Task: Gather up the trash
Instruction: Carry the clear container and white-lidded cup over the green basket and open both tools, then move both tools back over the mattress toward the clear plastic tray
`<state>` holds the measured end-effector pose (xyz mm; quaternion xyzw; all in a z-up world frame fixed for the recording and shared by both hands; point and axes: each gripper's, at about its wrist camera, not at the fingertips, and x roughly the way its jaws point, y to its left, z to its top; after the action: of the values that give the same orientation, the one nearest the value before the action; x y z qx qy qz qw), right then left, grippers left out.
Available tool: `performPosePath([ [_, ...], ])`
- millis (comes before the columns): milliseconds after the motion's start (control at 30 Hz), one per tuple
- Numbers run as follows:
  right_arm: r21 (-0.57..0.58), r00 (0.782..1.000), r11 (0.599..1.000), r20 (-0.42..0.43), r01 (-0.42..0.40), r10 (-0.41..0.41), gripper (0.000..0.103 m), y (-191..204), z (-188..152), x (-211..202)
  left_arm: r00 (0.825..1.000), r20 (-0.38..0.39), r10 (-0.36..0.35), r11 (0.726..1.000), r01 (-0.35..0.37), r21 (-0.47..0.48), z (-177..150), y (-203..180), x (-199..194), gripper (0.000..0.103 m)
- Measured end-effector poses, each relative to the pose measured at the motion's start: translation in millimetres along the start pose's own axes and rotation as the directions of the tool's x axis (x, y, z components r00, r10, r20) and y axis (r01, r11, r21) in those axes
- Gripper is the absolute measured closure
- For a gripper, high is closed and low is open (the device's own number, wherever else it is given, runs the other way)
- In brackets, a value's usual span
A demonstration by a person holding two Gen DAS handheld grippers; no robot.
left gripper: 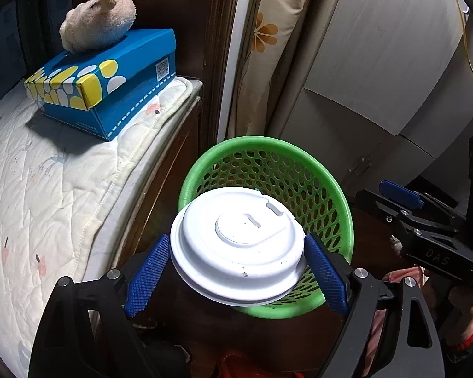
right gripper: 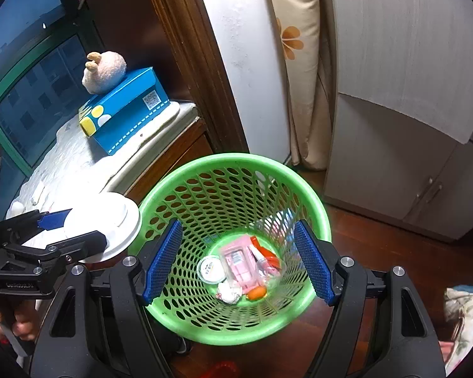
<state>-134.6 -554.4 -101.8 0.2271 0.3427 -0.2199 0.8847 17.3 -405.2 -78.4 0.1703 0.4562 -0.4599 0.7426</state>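
A white disposable lid [left gripper: 239, 245] is clamped edge to edge in my left gripper [left gripper: 236, 274], whose blue pads press on its rim; what is under the lid is hidden. It hangs over the near-left rim of the green mesh basket [left gripper: 268, 145]. In the right wrist view the left gripper [right gripper: 78, 230] and lid [right gripper: 104, 220] sit just left of the basket [right gripper: 230, 160]. My right gripper [right gripper: 236, 264] hovers open over the basket with nothing between its pads. In the bottom lie a pink packet [right gripper: 239, 258], a round tub [right gripper: 209, 269], crumpled paper [right gripper: 228, 293] and a clear cup [right gripper: 268, 271].
A blue tissue box [left gripper: 110, 85] with a plush toy [left gripper: 97, 22] on top lies on a quilted mattress [left gripper: 47, 189] left of the basket. Behind stand a dark wooden post [right gripper: 189, 47], a flowered curtain [right gripper: 296, 63] and a white cabinet [right gripper: 410, 126]. The floor is wood.
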Motion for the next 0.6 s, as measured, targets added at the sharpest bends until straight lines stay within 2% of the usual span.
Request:
performPosePath([
  [367,0.025,1.000,1.000,0.005,-0.011,0.011,0.030,-2,-5,-5,0.997,0.024,-0.072,0.997,0.073,-0.039,-2,-2,-6,0.016],
  [600,-0.001,0.999,0.999,0.022,-0.042,0.042,0.030,15,-2,-14,0.997,0.076,-0.034,0.997,0.039,-0.068,-13,16,-40,0.016],
])
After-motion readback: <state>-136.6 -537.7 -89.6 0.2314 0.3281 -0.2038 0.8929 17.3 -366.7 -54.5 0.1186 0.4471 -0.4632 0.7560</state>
